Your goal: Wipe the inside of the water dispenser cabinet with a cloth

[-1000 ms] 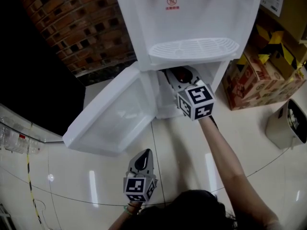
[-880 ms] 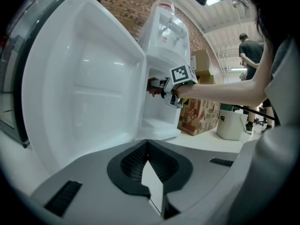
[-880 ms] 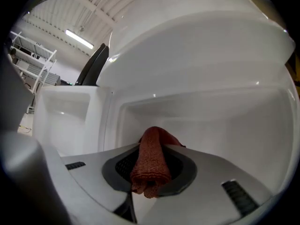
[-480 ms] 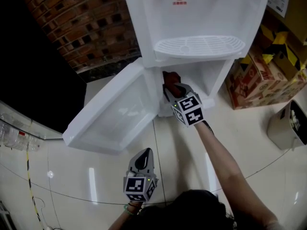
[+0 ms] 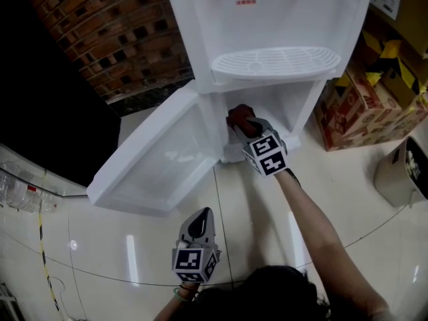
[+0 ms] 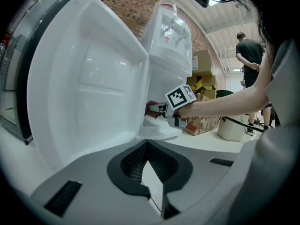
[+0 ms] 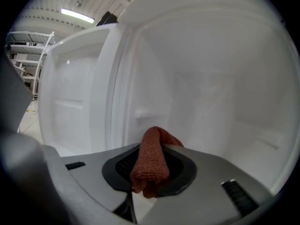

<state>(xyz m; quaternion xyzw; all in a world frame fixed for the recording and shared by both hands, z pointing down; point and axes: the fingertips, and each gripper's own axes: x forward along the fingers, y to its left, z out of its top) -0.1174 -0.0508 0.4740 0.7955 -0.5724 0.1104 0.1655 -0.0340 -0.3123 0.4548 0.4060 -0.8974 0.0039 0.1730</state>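
My right gripper [image 5: 239, 127] is clamped tight on a rust-red knitted cloth [image 7: 150, 163], the wad bulging up out of the jaws and folded over their front; the cloth sits just inside the mouth of the lower cabinet [image 7: 220, 107] of the tall white plastic water dispenser [image 5: 267, 25], with the back wall ahead of the jaws and a side wall close on the gripper's left; whether the cloth touches any surface I cannot tell; the white moulded cabinet door [image 5: 157, 162] stands wide open off to that gripper's left; my left gripper [image 6: 145, 149] waits low and well behind, jaws closed together with nothing in them; I judge the wipe under way, not finished, since the cloth is only at the cabinet's front; the walls show plain white with no streak or damp, so how much is covered I cannot say; the back wall, far side and floor ahead of the jaws I count as left to do
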